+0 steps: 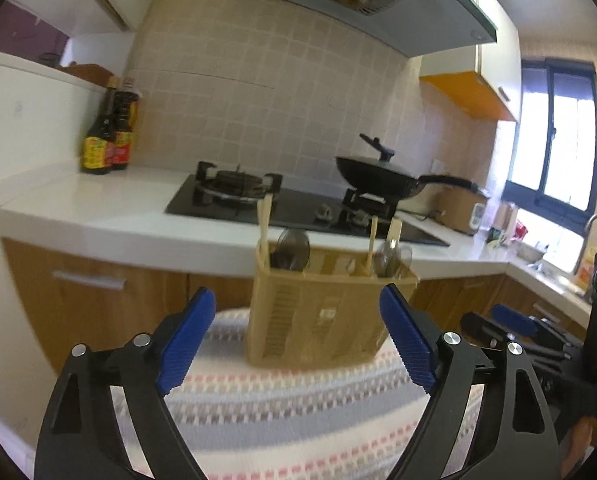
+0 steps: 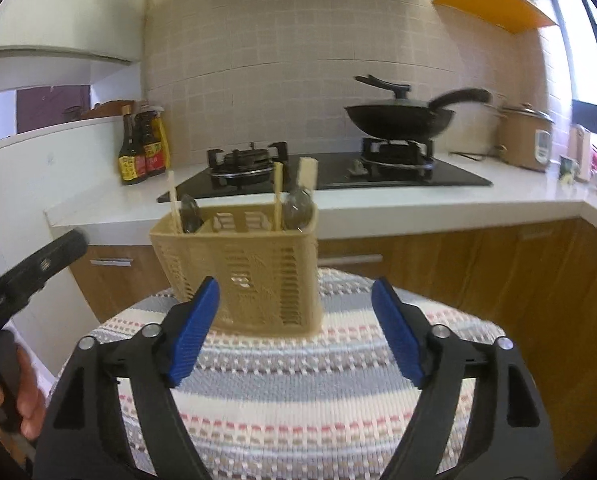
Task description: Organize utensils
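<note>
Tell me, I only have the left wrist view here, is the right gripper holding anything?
Observer: No. In the right wrist view the right gripper is open, with nothing between its blue pads; the beige utensil basket stands just beyond them on the striped cloth.
Operator: Can you see the hand on my left gripper?
Observer: Yes, fingers of a hand wrap its black handle at the left edge of that view.
Operator: What is behind the wok's handle?
Observer: A tan rice cooker with its lid on, beside the stove, clearer than in your view.
</note>
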Available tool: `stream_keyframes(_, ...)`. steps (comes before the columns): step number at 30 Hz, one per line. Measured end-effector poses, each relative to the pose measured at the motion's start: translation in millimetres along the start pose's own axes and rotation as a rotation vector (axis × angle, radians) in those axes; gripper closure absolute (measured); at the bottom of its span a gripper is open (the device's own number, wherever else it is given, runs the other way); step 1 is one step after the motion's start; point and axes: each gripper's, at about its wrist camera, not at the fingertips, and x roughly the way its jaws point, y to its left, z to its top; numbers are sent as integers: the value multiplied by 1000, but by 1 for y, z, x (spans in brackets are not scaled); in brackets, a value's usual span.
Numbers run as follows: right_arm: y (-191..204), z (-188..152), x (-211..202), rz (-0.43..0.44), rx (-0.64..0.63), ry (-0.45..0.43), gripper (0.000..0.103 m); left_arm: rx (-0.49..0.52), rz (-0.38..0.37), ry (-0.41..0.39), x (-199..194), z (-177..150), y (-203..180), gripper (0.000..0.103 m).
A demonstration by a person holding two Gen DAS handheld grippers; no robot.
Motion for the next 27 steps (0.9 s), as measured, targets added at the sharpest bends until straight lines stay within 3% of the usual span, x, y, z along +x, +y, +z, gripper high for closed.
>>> stream_keyframes(7, -4, -44, -25, -97, -1, -151, 16, 27, 167, -32, -22, -48, -21, 12)
stream_keyframes(11, -1, -48, -26, -96, -35, -174, 15, 38, 252, -77, -21, -72, -28, 12)
stream_keyframes(14, -1, -50, -23, -86, -60, -169, 12, 59, 248, -67, -19, -75, -30, 12)
stream_keyframes(20, -5, -48, -14, -47, -30, -117, 12, 123, 325, -62, -15, -77, -31, 10)
stream_keyframes(27, 2, -49, -16, -100, -58, -141, 12, 146, 326, -58, -14, -77, -34, 9)
